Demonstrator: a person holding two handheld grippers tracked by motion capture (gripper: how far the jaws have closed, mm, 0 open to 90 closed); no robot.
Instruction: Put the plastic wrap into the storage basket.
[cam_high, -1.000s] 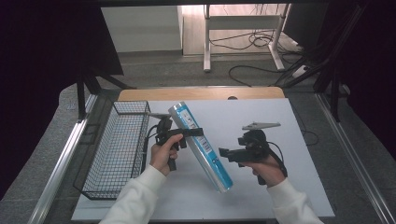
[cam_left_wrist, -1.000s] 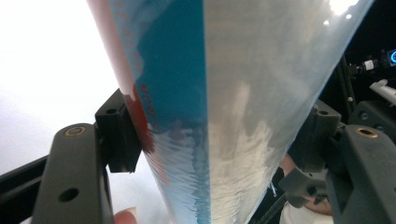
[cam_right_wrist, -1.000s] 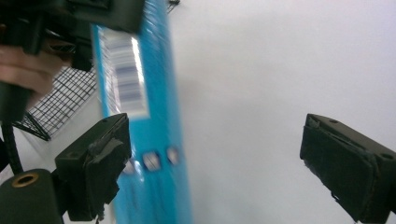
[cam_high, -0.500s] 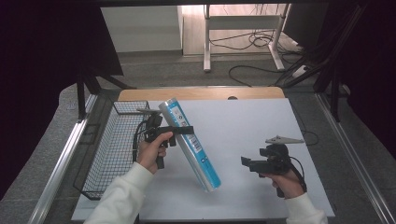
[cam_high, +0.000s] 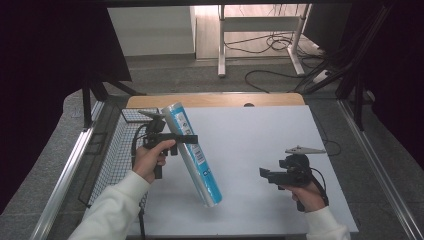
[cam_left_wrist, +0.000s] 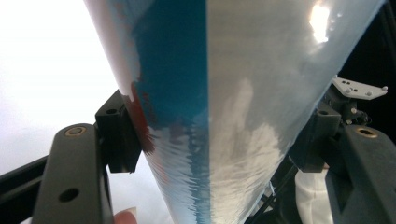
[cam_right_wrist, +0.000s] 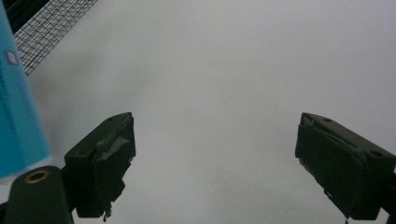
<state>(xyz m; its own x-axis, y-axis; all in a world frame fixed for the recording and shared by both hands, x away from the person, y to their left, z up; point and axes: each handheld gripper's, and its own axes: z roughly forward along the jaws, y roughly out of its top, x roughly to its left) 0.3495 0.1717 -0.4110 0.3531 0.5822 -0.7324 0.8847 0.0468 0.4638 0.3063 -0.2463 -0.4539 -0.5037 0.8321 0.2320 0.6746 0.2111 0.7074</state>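
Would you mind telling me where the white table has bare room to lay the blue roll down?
The widest bare patch of the white table lies between the blue roll and the right gripper, running up to the far wooden edge. It is crowded at the left, where the left gripper holds the roll beside the wire basket.

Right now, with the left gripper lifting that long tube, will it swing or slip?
Probably stiff: the tube stays straight though held near its top. Its glossy wrap may slip between the left gripper pads. Round, so likely to roll once laid down.

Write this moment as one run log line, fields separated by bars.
left gripper: shut on blue tube, tilted | right gripper: open, holds nothing | wire basket: beside tube
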